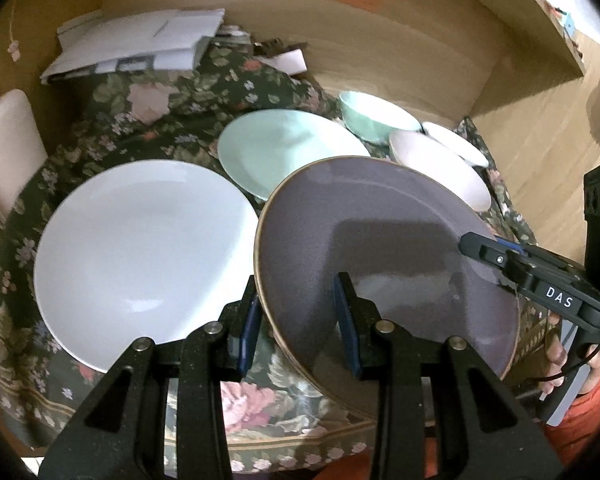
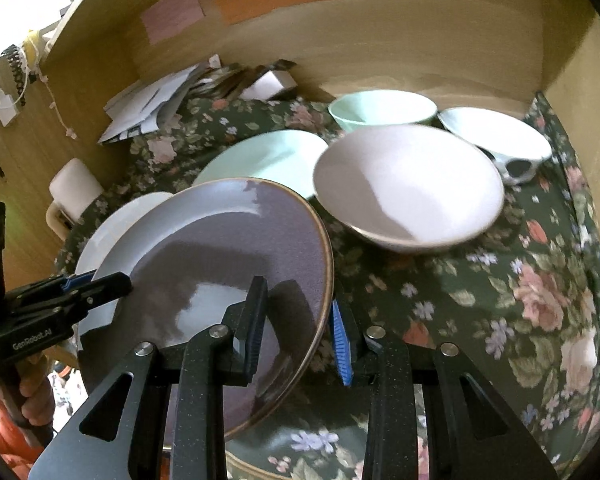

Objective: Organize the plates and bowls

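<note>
A purple plate with a brown rim is tilted, lifted off the floral cloth. My left gripper has one finger on each side of its left rim, closed on it. My right gripper grips the opposite rim the same way; it also shows in the left wrist view. The purple plate fills the lower left of the right wrist view. A white plate lies to the left, a mint plate behind. A pink bowl, mint bowl and white patterned bowl stand at the back right.
The dishes sit on a dark floral cloth inside a wooden alcove. Loose papers are piled at the back left. A beige box stands at the left edge. The alcove's side wall is close on the right.
</note>
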### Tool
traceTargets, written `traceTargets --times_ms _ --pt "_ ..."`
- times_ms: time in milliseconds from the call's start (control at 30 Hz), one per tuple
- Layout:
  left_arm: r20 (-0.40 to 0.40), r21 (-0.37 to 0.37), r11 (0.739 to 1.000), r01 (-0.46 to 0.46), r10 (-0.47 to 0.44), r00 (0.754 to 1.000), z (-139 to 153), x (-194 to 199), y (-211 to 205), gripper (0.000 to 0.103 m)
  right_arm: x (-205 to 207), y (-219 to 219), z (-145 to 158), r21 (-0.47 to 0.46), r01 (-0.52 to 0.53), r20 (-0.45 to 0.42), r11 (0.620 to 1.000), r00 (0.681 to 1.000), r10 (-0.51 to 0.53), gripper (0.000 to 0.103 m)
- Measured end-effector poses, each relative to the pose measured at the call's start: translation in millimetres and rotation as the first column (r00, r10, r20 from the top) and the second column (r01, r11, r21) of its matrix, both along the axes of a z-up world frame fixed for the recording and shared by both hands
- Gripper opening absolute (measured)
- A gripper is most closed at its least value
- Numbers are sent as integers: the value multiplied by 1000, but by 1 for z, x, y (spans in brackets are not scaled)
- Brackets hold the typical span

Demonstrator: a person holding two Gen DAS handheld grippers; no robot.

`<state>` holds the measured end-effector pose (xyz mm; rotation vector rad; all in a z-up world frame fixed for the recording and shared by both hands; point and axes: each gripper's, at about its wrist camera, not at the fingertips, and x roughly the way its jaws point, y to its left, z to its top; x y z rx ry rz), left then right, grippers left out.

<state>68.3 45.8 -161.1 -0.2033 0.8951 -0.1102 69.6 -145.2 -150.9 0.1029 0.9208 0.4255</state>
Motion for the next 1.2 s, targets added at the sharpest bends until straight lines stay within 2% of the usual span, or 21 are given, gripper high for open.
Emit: traceTargets --times_ms 633,1100,1200 --pt "-96 3 998 55 -55 994 -34 17 -35 35 -1 -32 -31 -2 67 -90 998 994 -67 28" --pt "-103 5 999 46 -45 994 -41 26 -36 35 9 -33 -36 -7 43 -114 999 993 -43 29" --pt "-95 12 999 47 -45 994 -40 25 -36 35 7 -33 -31 -35 46 -93 998 994 -49 29"
